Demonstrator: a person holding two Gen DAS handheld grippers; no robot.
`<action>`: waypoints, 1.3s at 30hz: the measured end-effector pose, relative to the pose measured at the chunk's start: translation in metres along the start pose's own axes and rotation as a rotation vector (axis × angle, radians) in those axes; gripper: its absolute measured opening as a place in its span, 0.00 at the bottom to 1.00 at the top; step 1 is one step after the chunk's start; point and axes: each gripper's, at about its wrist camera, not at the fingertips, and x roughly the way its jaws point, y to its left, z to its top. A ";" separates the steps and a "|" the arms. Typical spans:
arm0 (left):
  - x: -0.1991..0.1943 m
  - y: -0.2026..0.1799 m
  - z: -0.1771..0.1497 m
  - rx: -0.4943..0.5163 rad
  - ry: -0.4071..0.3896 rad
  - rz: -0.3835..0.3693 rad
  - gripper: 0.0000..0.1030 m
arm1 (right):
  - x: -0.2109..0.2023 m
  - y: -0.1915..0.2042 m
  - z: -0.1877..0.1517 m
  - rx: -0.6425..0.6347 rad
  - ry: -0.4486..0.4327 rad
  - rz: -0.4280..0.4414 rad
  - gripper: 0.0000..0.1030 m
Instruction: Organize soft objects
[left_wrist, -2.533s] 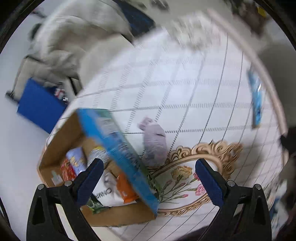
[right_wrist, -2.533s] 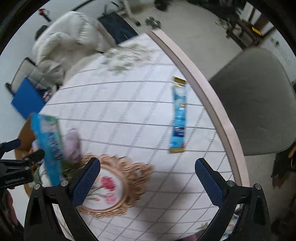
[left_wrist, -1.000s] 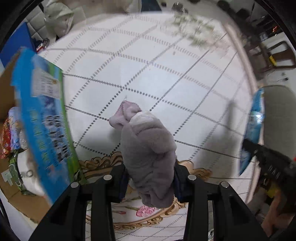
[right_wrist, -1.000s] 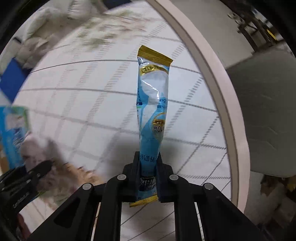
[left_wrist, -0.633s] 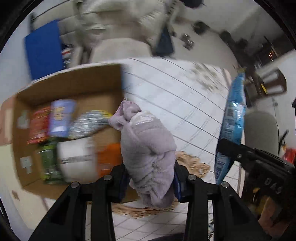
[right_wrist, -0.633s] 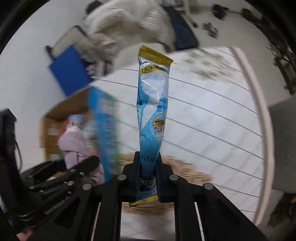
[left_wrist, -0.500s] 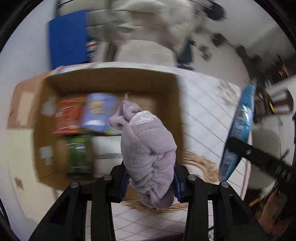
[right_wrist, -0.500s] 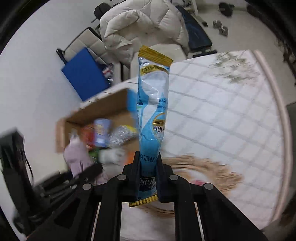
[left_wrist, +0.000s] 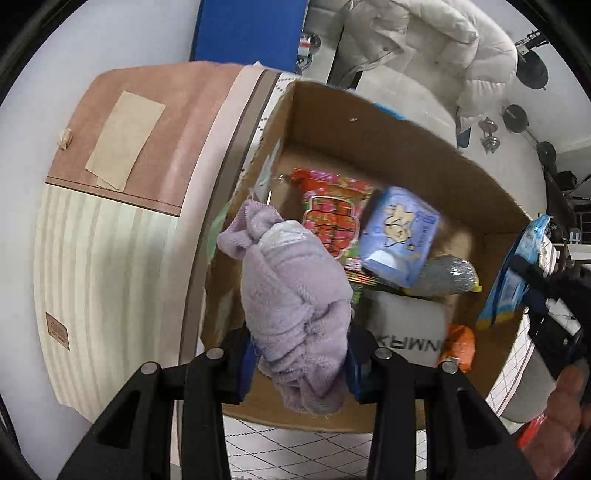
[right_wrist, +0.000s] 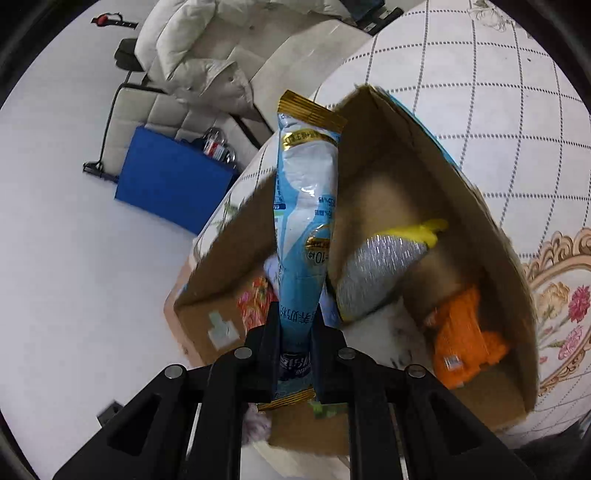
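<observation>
My left gripper is shut on a rolled lilac towel and holds it above the near left part of an open cardboard box. My right gripper is shut on a long light-blue packet with gold ends, held upright over the same box. The packet and right gripper also show at the right edge of the left wrist view. The box holds a red snack bag, a blue pack, a silver pouch, an orange pack and a white item.
The box sits on a round table with a white diamond-pattern cloth and a floral mat. A wooden cabinet top is left of the box. A sofa with a white coat and a blue board stand beyond.
Both grippers closed on their objects, lifted them off the cloth and swung left to over the box. The box's blue flap has moved aside and the box is now directly below.
</observation>
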 end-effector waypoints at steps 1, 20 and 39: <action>0.003 0.000 0.000 0.005 0.009 0.001 0.35 | 0.005 0.001 0.004 0.008 -0.007 -0.013 0.14; 0.027 -0.011 0.006 0.061 0.056 -0.025 0.84 | 0.005 0.018 0.025 -0.193 0.002 -0.172 0.76; -0.038 -0.038 -0.065 0.175 -0.234 0.085 0.99 | -0.061 -0.008 -0.089 -0.696 -0.166 -0.527 1.00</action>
